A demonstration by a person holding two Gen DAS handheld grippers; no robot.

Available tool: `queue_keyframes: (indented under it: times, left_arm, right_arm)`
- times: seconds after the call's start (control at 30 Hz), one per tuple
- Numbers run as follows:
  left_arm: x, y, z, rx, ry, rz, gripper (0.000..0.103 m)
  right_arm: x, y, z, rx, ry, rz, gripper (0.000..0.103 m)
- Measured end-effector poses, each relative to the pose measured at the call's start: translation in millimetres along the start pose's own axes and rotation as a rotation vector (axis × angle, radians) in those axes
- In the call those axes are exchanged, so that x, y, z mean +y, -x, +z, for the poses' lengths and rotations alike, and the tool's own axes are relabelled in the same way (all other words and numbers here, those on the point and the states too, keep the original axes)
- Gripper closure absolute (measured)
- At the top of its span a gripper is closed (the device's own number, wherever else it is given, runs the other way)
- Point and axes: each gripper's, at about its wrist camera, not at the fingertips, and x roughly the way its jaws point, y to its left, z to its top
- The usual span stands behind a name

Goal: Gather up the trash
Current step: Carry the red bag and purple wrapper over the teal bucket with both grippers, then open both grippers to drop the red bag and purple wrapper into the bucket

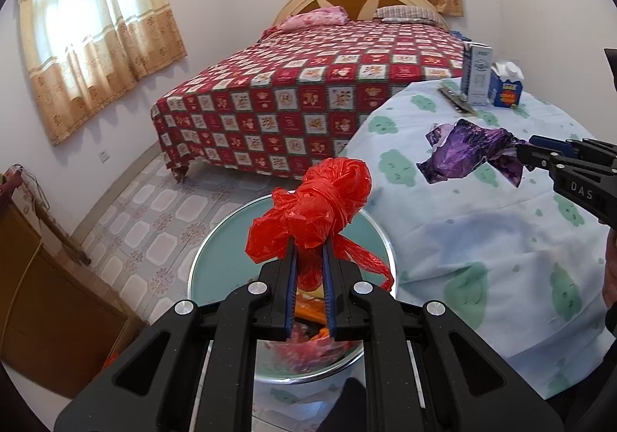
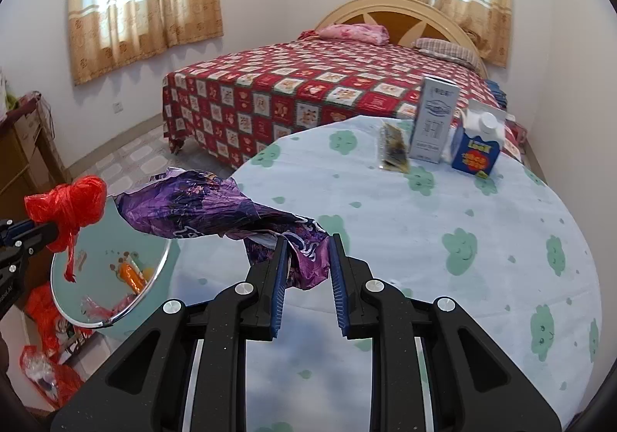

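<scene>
My left gripper [image 1: 310,241] is shut on a knotted red plastic bag [image 1: 320,200] and holds it above the round teal trash bin [image 1: 216,239]. The bin [image 2: 77,262] has several scraps inside, and the red bag [image 2: 73,204] also shows in the right wrist view. My right gripper [image 2: 306,239] is shut on a crumpled purple foil wrapper [image 2: 193,208] and holds it above the table edge, near the bin. The wrapper [image 1: 470,150] and the right gripper [image 1: 528,148] also show in the left wrist view.
The round table [image 2: 424,239] has a light blue cloth with green shapes. At its far side stand a tall white box [image 2: 434,119], a blue carton [image 2: 478,146] and a flat dark packet [image 2: 393,148]. Red bags [image 2: 46,316] lie on the floor. A bed [image 1: 308,85] stands behind.
</scene>
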Motion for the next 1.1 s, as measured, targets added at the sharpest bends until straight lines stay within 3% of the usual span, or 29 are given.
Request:
queue_keyframes:
  times: [0.9,1.0,1.07,1.1]
  left_arm:
    - [79.5,0.8,-24.9,0.014,0.110,0.089,0.091]
    - [82.6,2.3,-24.6,0.010,0.122,0.090,0.087]
    - [84.8,3.5,-25.1,0.007,0.135,0.091,0.077]
    - [86.0,4.8,-25.7,0.003,0.140,0.094,0.067]
  right_arm:
    - [79.7,-18.2,15.6,0.008,0.148,0.056,0.080]
    - [93.4,-18.9,19.4,-0.003,0.173,0.080,0.076]
    - [99.1,-19.3,20.9,-0.010,0.179,0.107,0.068]
    - [100.9,-19.7,21.5,-0.012,0.180,0.112,0.058]
